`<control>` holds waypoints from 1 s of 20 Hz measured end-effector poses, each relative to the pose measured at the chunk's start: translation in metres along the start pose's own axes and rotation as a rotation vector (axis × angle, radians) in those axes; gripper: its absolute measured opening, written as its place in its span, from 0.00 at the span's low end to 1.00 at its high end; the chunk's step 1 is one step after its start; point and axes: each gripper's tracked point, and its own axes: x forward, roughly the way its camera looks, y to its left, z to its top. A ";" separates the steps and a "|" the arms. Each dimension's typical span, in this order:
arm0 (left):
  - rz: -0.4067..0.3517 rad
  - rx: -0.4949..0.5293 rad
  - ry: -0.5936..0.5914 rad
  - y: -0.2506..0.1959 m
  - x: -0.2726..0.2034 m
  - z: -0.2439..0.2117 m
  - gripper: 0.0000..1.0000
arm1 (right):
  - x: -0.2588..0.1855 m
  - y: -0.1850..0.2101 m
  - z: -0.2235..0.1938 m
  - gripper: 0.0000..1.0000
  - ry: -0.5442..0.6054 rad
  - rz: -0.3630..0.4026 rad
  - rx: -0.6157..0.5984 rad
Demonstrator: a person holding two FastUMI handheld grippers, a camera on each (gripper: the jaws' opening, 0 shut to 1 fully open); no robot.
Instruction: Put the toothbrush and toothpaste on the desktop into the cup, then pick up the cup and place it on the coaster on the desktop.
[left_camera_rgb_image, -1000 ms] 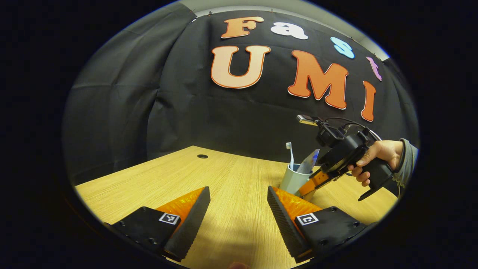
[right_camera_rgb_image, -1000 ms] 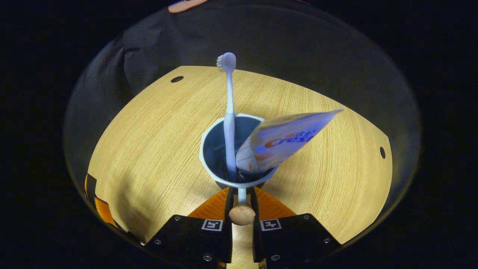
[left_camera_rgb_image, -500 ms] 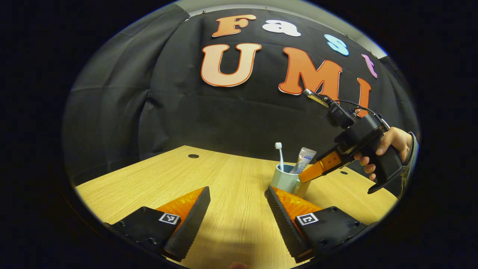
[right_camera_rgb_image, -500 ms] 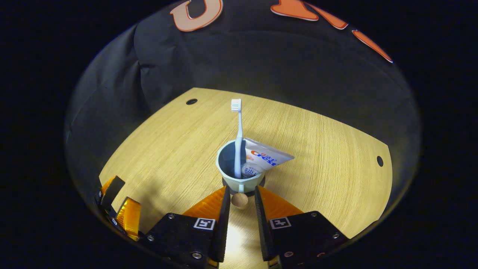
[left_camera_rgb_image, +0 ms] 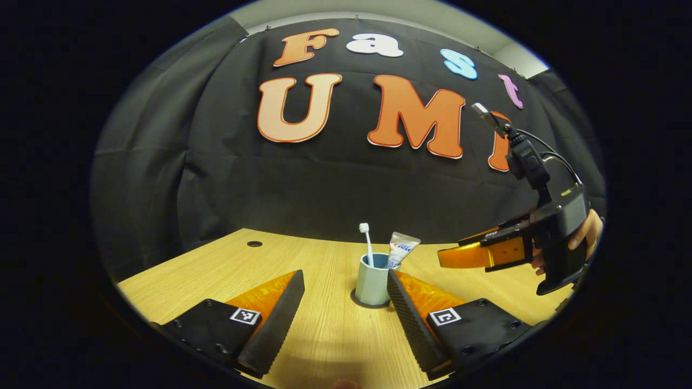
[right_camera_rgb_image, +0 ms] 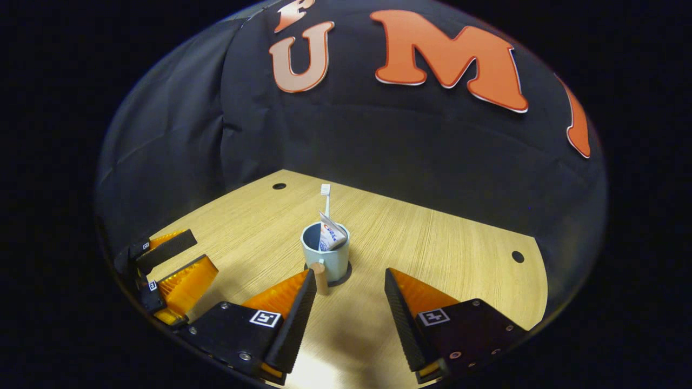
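Note:
A pale blue cup with a wooden handle stands upright on a dark round coaster. A white toothbrush and a toothpaste tube stick up out of it. My right gripper is open just in front of the cup, its fingers apart from the handle. In the left gripper view the cup, toothbrush, toothpaste and coaster sit beyond my open, empty left gripper. The right gripper hovers to the cup's right.
The wooden table has small round holes near its far corners. The black cloth wall rises right behind it. A hand holds the right gripper. The left gripper shows at the table's left edge.
My right gripper let go of the cup's handle, opened wide and drew back and up. The cup now stands alone on the coaster. The left gripper's view has swung toward it.

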 end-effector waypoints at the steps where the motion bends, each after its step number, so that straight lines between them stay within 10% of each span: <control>1: -0.008 0.006 -0.007 -0.006 -0.001 0.004 0.99 | -0.007 -0.006 0.001 0.78 -0.028 -0.010 0.003; 20: -0.064 0.065 -0.080 -0.058 -0.001 0.023 0.99 | -0.080 -0.105 -0.020 0.84 -0.354 -0.268 0.052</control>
